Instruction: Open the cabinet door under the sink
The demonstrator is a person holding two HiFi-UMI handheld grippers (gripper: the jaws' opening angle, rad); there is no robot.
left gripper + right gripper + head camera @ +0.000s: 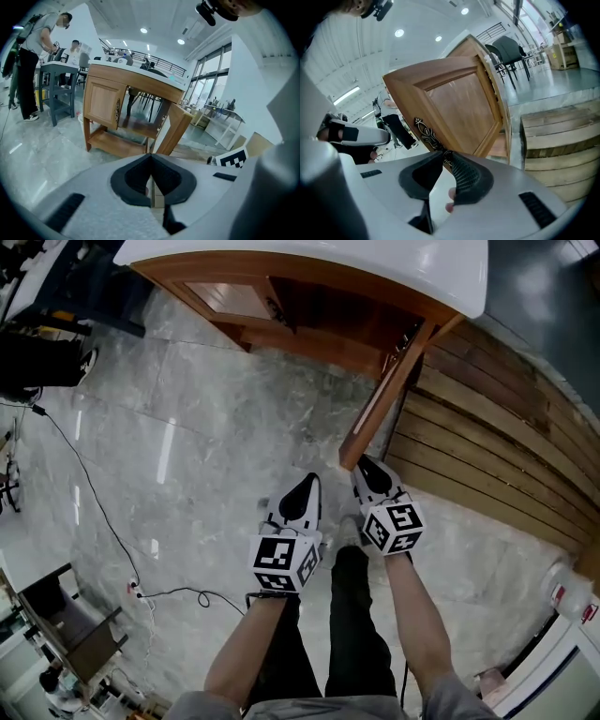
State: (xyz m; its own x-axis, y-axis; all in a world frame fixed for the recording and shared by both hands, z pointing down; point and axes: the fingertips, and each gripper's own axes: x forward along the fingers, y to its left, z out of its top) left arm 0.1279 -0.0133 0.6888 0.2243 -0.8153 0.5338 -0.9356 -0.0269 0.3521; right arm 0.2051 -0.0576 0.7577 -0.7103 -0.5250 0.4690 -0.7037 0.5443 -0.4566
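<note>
The wooden cabinet stands under the white sink counter. Its left door is closed. The right door is swung out towards me, edge on. My right gripper is at that door's outer edge. In the right gripper view its jaws are shut on the lower end of the ornate metal handle of the door. My left gripper hovers beside it over the floor, shut with nothing held. It faces the cabinet and the open door.
A slatted wooden platform lies right of the cabinet. Cables run over the marble floor at the left, near black equipment. People stand at a grey desk far to the left.
</note>
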